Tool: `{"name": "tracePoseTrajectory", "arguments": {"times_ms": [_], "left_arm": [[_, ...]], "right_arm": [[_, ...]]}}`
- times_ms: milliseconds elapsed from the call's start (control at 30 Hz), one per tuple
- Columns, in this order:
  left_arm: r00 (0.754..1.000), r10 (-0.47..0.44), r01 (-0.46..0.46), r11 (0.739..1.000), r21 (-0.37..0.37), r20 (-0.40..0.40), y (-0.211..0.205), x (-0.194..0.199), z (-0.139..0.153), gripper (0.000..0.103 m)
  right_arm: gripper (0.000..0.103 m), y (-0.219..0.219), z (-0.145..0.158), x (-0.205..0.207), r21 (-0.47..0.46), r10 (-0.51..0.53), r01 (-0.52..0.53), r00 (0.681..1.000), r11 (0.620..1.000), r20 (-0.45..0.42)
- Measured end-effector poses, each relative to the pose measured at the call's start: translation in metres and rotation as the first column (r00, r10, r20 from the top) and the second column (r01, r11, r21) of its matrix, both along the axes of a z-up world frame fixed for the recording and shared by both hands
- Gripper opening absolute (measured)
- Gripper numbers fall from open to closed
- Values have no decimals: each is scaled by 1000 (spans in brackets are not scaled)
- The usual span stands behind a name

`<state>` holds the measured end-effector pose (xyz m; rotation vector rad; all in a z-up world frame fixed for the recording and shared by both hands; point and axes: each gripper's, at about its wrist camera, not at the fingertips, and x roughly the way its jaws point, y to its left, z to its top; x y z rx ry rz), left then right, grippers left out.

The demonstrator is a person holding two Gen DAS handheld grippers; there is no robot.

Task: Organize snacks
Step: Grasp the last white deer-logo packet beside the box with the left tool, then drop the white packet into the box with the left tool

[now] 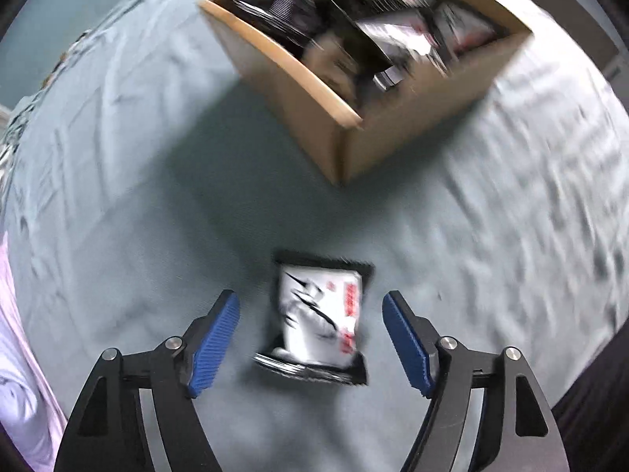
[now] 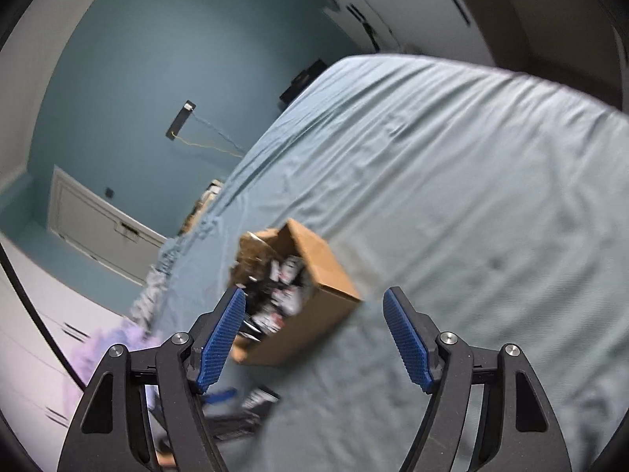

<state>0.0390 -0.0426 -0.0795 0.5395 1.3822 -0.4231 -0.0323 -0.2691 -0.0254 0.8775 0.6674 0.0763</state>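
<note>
a black-and-white snack packet (image 1: 320, 316) with red print is seen lying flat on the blue-grey bedsheet (image 1: 118, 181), between the wide-spread blue pads of the left gripper (image 1: 310, 338) and untouched by either. at 12 to 1 o'clock of it, well apart, an open cardboard box (image 1: 393, 126) crammed with similar packets is set on the sheet. in the right wrist view the right gripper (image 2: 314, 336) is held above the bed with jaws wide and nothing between them, the box (image 2: 314, 275) lying beyond its fingertips and a packet (image 2: 261, 397) at 7 o'clock of the box.
</note>
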Motion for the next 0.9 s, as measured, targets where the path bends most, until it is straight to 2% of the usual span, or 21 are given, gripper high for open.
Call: {"name": "tracePoseTrajectory", "arguments": {"times_ms": [33, 100, 133, 267, 367, 433, 533, 633, 667, 733, 767, 833, 900], "left_arm": [[1000, -7, 7, 1000, 19, -7, -2, -3, -6, 76], [1000, 5, -4, 999, 32, -24, -5, -14, -14, 55], [999, 15, -15, 1000, 13, -30, -3, -14, -13, 52], [1000, 30, -30, 997, -66, 8, -4, -26, 19, 50], [992, -36, 59, 979, -196, 117, -18, -43, 71, 50], [982, -44, 91, 961, -260, 181, -28, -44, 102, 50], [971, 40, 38, 948, -315, 237, -38, -24, 133, 51], [951, 149, -53, 941, -334, 270, -41, 27, 142, 52], [942, 182, -80, 939, -335, 283, -36, 47, 140, 53], [937, 221, -124, 935, -334, 272, -34, 63, 136, 71], [939, 231, -139, 933, -333, 256, -34, 66, 136, 86], [936, 246, -154, 930, -334, 253, -31, 61, 134, 88], [925, 249, -149, 932, -329, 285, -18, 46, 135, 90]], "right_arm": [[72, -1, -2, -9, -5, 0, 0, 1000, 1000, -14], [72, -1, -7, -19, 18, 17, -16, 999, 1000, -46], [72, 0, -7, -20, 30, 26, -25, 998, 999, -54], [72, 4, -4, -12, 24, 43, -41, 996, 999, -78], [72, 10, -10, 5, 23, 70, -67, 989, 997, -127], [72, 17, -16, 15, 26, 98, -96, 982, 995, -160], [72, 23, -20, 25, 2, 143, -145, 970, 989, -195], [72, 28, -21, 32, -28, 164, -173, 964, 984, -209], [72, 29, -22, 36, -36, 166, -177, 963, 984, -211], [72, 31, -22, 38, -70, 168, -186, 962, 980, -214], [72, 32, -21, 37, -83, 168, -189, 962, 978, -213], [72, 33, -18, 35, -101, 169, -192, 964, 976, -206], [72, 35, -17, 34, -114, 171, -196, 965, 974, -197]]}}
